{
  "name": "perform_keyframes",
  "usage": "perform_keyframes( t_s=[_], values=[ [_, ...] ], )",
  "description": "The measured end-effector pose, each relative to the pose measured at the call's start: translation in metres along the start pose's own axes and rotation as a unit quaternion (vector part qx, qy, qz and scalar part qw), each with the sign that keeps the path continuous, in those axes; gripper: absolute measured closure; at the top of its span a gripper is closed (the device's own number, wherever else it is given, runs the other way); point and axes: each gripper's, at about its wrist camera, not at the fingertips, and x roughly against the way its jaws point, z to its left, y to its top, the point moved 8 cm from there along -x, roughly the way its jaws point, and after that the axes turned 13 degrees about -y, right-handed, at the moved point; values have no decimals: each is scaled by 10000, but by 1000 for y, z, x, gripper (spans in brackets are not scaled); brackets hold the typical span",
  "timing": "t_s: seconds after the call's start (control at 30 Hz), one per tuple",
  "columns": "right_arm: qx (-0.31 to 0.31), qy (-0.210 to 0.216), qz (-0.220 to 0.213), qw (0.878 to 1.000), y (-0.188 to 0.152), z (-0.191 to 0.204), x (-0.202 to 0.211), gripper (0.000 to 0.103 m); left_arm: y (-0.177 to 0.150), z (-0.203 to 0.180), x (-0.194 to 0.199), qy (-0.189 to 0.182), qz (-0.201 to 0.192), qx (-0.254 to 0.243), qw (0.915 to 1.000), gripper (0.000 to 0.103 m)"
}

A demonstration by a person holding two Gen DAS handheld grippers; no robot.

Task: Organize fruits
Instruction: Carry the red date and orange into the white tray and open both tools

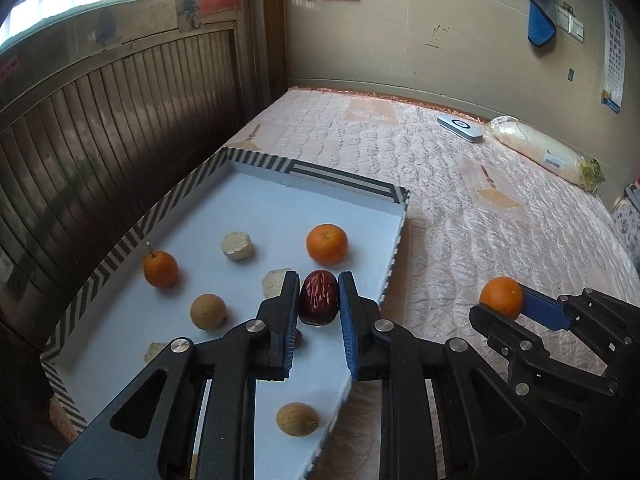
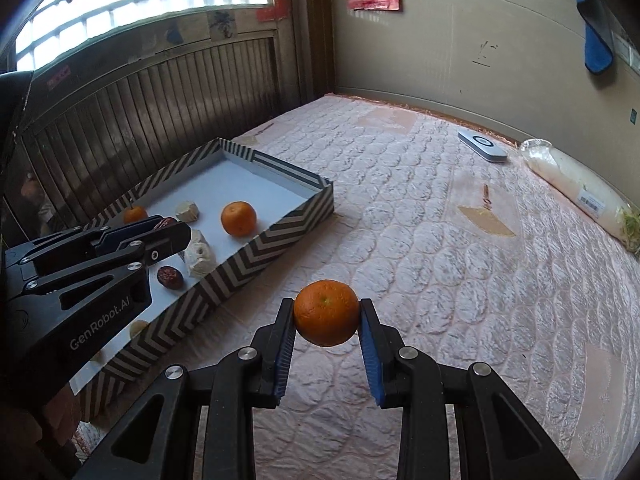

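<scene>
Fruit in hand, over striped tray (image 1: 96, 280) and bed (image 2: 460, 240).
My left tongs (image 1: 319, 298) are clamped on a red date (image 1: 319, 300) above the tray's white floor; my right tongs (image 2: 326, 312) pinch a small orange (image 2: 326, 312) above the quilted bed, beside the tray. Two oranges (image 1: 327, 243) lie in the tray.

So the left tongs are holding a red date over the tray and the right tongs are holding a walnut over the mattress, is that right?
Not quite. The right tongs hold an orange, not a walnut, as the right wrist view shows. The rest stands: the left tongs hold a red date over the tray, and the orange is over the mattress.
</scene>
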Motion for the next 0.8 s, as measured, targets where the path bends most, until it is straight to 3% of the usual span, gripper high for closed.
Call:
perform_keyframes(
  t_s=[0.53,0.8],
  values=[
    [763,526,-116,9956,26,89,-6,73,-11,81,12,361,46,701,9969,84],
    [1049,791,42,9913,21,119,-15,73,-16,92,4,327,168,830,9959,84]
  ],
)
